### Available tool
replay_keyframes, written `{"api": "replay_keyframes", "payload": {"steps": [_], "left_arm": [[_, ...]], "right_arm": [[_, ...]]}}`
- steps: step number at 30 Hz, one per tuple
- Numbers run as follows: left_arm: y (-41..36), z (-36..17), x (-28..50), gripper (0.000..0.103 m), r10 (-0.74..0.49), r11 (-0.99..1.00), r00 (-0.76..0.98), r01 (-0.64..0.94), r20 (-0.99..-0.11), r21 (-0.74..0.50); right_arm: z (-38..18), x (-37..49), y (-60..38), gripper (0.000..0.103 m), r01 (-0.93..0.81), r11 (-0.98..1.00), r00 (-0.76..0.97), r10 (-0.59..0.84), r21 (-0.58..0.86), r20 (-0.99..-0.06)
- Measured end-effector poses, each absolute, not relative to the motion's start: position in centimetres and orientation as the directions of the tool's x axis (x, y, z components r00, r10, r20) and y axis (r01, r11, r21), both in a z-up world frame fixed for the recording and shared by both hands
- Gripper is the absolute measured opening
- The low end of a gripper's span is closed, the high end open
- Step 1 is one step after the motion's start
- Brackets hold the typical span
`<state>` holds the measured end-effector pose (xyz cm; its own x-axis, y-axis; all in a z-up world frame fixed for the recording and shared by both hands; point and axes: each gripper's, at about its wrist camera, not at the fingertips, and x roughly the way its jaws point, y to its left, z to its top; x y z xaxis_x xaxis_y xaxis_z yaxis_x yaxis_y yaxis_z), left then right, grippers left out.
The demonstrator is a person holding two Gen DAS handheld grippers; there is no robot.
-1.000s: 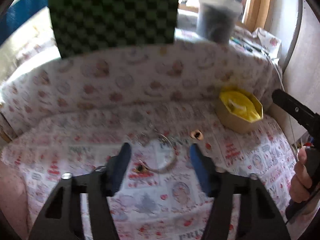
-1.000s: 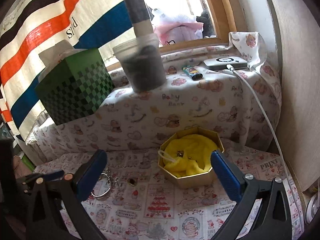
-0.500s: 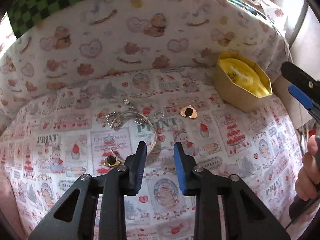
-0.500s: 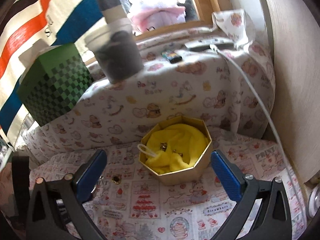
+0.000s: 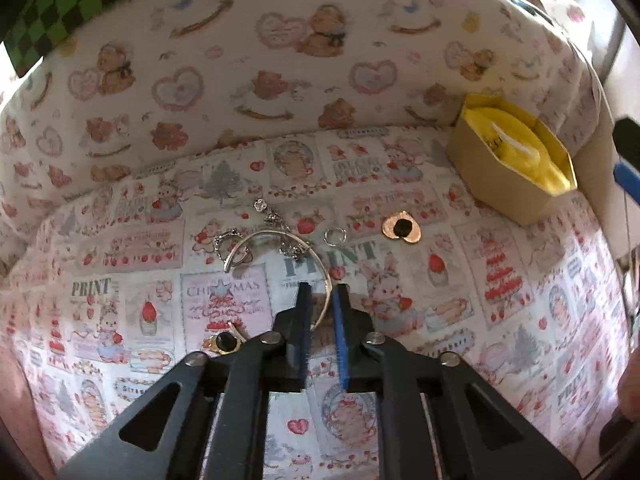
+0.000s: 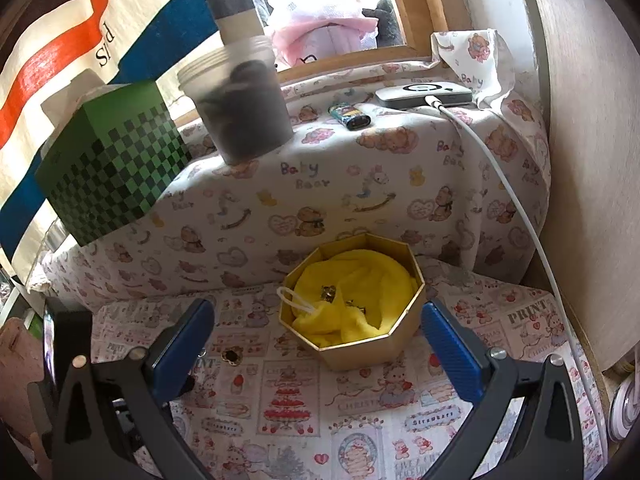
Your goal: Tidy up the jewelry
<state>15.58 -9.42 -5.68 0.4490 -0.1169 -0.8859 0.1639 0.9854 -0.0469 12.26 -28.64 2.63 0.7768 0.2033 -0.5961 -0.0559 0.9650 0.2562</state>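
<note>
Silver bangle (image 5: 280,240) lay flat on surface (image 5: 460,320), open C shape, one end pointing left near chain links, other end curving back between pads of left claw (image 5: 321,294). Left claw narrowed around that end, small gap each side; contact not certain.

Ahead-right of left claw: small ring (image 5: 335,236), then heart-shaped earring (image 5: 401,227). Left beside claw: gold-and-black earring (image 5: 224,342).

Cloth printed "PRINT", "CHRISTMAS"; ledge cloth read "Baby Bear".

Right claw (image 6: 316,344) wide open, empty; gold box (image 6: 360,354) with yellow cloth (image 6: 360,280) just ahead between its tips.
</note>
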Motion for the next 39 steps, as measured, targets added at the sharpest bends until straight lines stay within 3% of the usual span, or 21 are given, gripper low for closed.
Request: {"api": "replay_keyframes", "payload": {"steps": [11,18,22,26,32,39], "left_arm": [[-5.8,-2.7,14.9,0.002,-0.258,0.964,0.483,0.188,-0.837,-0.188],[-3.6,1.8,12.7,0.003,-0.464,0.886,0.505,0.256,-0.728,-0.387],[-3.2,3.8,11.5,0.002,-0.537,0.843,0.541,0.312,-0.647,-0.439],[-2.6,5.4,10.3,0.002,-0.512,0.857,0.622,0.323,-0.592,-0.402],[-1.7,6.2,9.8,0.002,-0.332,0.942,0.721,0.22,-0.608,-0.254],[1.1,4.5,10.1,0.002,-0.265,0.961,0.76,0.159,-0.594,-0.225]], "right_arm": [[2.7,12.1,-28.6,0.103,-0.056,0.968,0.78,0.195,0.244,-0.595],[2.7,12.2,-28.4,0.103,-0.058,0.969,0.779,0.194,0.238,-0.597],[2.6,12.2,-28.4,0.103,-0.059,0.969,0.779,0.195,0.239,-0.597],[2.5,12.2,-28.1,0.103,-0.069,0.971,0.777,0.197,0.23,-0.598],[2.2,12.2,-27.3,0.103,-0.103,0.971,0.768,0.216,0.216,-0.603],[3.5,9.6,-23.9,0.1,-0.268,0.954,0.765,0.296,0.135,-0.572]]}}
